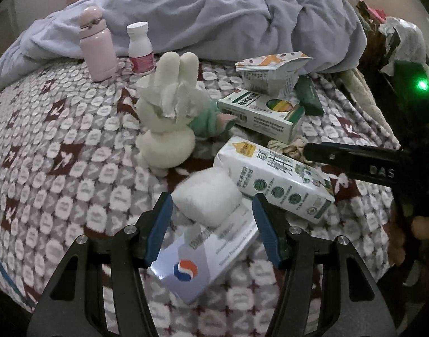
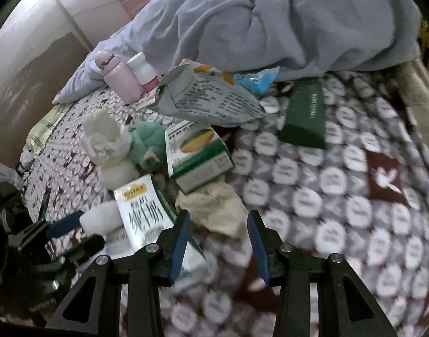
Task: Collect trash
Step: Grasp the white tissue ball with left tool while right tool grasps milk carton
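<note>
**Mei:** Grey-blue bedding, the duvet [image 1: 228, 14], took up the whole head end of the bed [image 1: 60, 140], bunched as though pushed back to bare the patterned cover where the rubbish lay.

**Tom:** And the rubbish itself?

**Mei:** It was clustered near the middle of the bed. A flattened carton [image 1: 270, 67] lay nearest the duvet, a green-and-white medicine box [image 1: 262, 115] in front of it, then a white milk carton [image 1: 273, 179] on its side, and a pale box with a red-and-blue logo [image 1: 206, 255] closest to the foot edge. A white tissue wad [image 1: 209, 196] rested on that box.

**Tom:** What about the toy rabbit [image 1: 166, 129]?

**Mei:** Upright beside the boxes, with crumpled tissue stuck on its head. I'd judge only the tissue counted as trash there.

**Tom:** And the tongs?

**Mei:** The left tongs [image 1: 211, 224] were released, jaws apart on either side of the tissue wad without pressing it, which looked like lining up a pick. The right tongs [image 2: 217, 241] were also released and empty, hovering above a crumpled beige rag [image 2: 214, 210] beside the milk carton.
</note>
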Motion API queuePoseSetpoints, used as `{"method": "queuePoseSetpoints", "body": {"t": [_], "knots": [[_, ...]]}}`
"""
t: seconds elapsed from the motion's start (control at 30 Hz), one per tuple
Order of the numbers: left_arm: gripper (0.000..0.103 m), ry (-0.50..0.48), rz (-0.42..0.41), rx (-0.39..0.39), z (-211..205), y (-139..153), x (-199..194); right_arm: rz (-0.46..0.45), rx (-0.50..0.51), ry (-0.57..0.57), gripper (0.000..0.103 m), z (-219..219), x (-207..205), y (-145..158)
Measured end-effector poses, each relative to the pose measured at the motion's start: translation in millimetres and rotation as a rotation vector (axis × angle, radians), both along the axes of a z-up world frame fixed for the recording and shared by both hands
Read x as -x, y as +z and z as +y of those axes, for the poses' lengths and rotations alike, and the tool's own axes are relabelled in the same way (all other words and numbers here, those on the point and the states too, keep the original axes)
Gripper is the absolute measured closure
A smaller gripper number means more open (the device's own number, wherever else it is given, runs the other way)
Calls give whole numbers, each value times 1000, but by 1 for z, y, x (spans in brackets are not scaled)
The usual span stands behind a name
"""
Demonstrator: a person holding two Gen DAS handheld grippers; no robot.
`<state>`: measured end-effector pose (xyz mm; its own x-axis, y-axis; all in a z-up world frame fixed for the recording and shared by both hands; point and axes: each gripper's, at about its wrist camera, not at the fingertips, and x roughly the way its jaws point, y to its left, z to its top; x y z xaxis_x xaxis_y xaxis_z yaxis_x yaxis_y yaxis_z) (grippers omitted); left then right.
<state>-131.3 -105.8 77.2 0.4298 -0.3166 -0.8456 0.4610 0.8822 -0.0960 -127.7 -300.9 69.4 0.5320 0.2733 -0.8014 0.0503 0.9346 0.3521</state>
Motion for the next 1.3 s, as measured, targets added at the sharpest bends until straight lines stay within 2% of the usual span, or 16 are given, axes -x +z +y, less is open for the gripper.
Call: {"method": "queuePoseSetpoints", "body": {"t": [0.13, 0.23, 0.3, 0.37, 0.47, 0.57, 0.77, 0.87, 1.03, 1.17, 1.3], "knots": [[45, -16, 6, 2, -3, -4, -5, 33, -15, 8, 63, 5, -16, -11], [46, -17, 32, 31, 0, -8, -8, 47, -39, 12, 63, 8, -20, -19], [65, -13, 49, 52, 3, -9, -11, 41, -45, 14, 63, 10, -21, -22], [66, -11, 57, 59, 5, -10, -13, 24, -41, 13, 63, 11, -20, -23], [72, 1, 67, 78, 11, -9, -15, 0, -24, 25, 75, 13, -14, -22], [74, 21, 59, 98, 17, -3, -14, -26, 9, 32, 81, 15, -5, -15], [75, 18, 14, 140, 18, 21, -6, -76, 33, 4, 82, 0, 21, 4], [75, 10, -4, 138, 15, 28, -2, -84, 31, 0, 82, -6, 26, 8], [75, 19, -15, 139, 16, 32, 3, -40, 19, -9, 81, -6, 19, 2], [75, 34, -19, 141, 26, 36, 4, -41, 2, -6, 64, 0, 17, 5], [75, 53, -25, 131, 37, 36, 2, -57, -7, 45, 63, 12, 25, 17]]}}
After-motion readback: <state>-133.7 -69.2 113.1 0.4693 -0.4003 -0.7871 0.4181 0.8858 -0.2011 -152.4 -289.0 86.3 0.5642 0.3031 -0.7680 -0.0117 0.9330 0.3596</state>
